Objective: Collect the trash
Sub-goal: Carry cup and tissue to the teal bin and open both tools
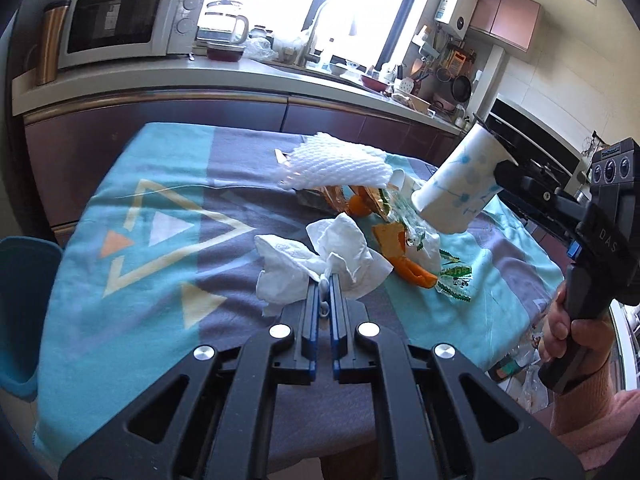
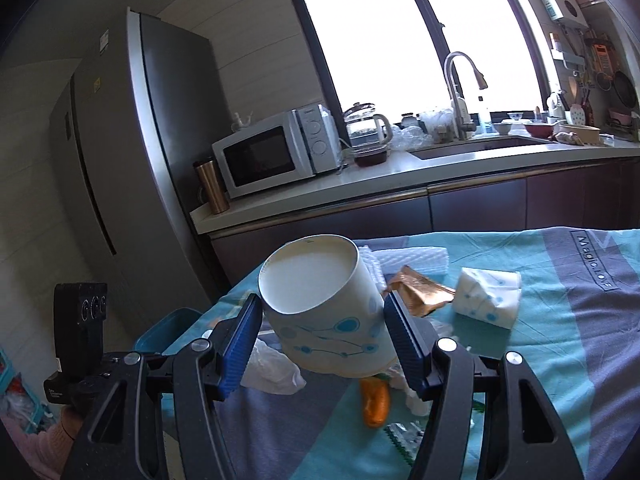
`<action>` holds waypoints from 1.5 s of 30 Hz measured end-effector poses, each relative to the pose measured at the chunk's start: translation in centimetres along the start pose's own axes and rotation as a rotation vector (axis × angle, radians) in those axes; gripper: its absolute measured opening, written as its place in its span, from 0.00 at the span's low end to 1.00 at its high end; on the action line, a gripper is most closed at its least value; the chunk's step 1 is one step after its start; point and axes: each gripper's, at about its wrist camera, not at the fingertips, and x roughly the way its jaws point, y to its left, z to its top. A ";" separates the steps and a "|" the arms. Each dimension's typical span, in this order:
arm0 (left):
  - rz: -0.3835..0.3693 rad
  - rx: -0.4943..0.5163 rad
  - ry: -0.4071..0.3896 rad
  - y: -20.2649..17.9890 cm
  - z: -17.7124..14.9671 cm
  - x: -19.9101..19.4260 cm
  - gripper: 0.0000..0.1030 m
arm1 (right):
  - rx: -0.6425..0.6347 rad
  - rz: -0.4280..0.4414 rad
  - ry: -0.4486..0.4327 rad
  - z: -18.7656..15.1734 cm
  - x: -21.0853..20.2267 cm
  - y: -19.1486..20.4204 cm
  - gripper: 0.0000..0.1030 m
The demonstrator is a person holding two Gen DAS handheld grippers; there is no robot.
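Observation:
My right gripper (image 2: 322,312) is shut on a white paper cup with blue dots (image 2: 324,312) and holds it tilted above the table; the cup also shows in the left wrist view (image 1: 460,184). My left gripper (image 1: 325,282) is shut on a crumpled white tissue (image 1: 320,264) that lies on the cloth. Other trash lies around it: white foam netting (image 1: 340,164), orange peel (image 1: 412,270), a gold wrapper (image 2: 420,290), a green-printed clear wrapper (image 1: 454,276) and a small tissue pack (image 2: 488,298).
The table wears a teal and grey cloth (image 1: 140,240). A teal bin (image 1: 24,300) stands at its left edge, also seen in the right wrist view (image 2: 168,328). Behind are a counter with microwave (image 1: 120,20), kettle, sink and a fridge (image 2: 132,140).

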 end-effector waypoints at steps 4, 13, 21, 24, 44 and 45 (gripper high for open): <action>0.077 -0.051 -0.063 3.1 -0.3 -3.9 0.05 | -0.044 0.111 0.050 0.3 2.9 3.9 0.59; 0.345 -0.195 -0.173 13.0 -1.4 -12.2 0.05 | -0.126 0.367 0.171 1.2 11.5 14.3 0.59; 0.502 -0.320 -0.168 21.1 -3.0 -14.6 0.05 | -0.192 0.474 0.295 0.4 19.0 22.4 0.59; 0.534 -0.349 -0.145 23.2 -3.7 -14.1 0.05 | -0.209 0.478 0.352 -0.5 21.6 24.7 0.59; 0.573 -0.480 -0.008 28.9 -5.7 -8.4 0.12 | -0.216 0.413 0.591 -3.7 29.9 27.8 0.64; 0.572 -0.479 -0.014 28.8 -5.6 -8.5 0.12 | -0.208 0.421 0.588 -3.7 29.6 27.4 0.64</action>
